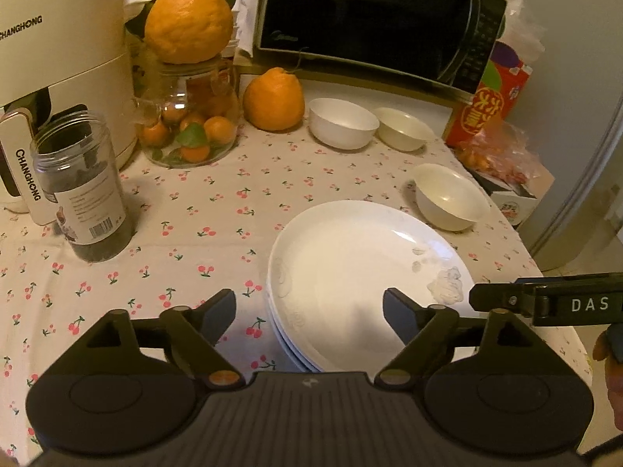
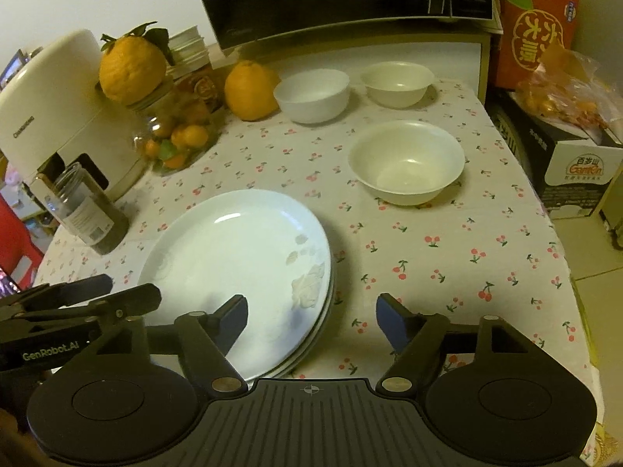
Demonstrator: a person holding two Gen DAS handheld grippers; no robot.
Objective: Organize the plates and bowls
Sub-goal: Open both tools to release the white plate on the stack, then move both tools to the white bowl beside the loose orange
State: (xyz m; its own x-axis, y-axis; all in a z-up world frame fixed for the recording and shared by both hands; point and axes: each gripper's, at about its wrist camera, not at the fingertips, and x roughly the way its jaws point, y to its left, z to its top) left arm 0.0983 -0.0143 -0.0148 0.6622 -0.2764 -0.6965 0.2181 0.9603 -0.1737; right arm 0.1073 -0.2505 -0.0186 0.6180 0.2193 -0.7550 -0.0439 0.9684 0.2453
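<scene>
The plates (image 1: 362, 272) are already stacked on the counter (image 1: 194, 241), just ahead of the left claw (image 1: 309, 317), which is held wide and empty over the stack's near rim. The right claw (image 2: 311, 321) is likewise spread wide, with nothing gripped, the stack's edge lying below its left finger. Three bowls remain apart: the nearest bowl (image 2: 407, 161) ahead of the right claw, two bowls (image 2: 311, 95) farther back. Nesting the bowls is judged next; a rim grip on the nearest is called for.
</scene>
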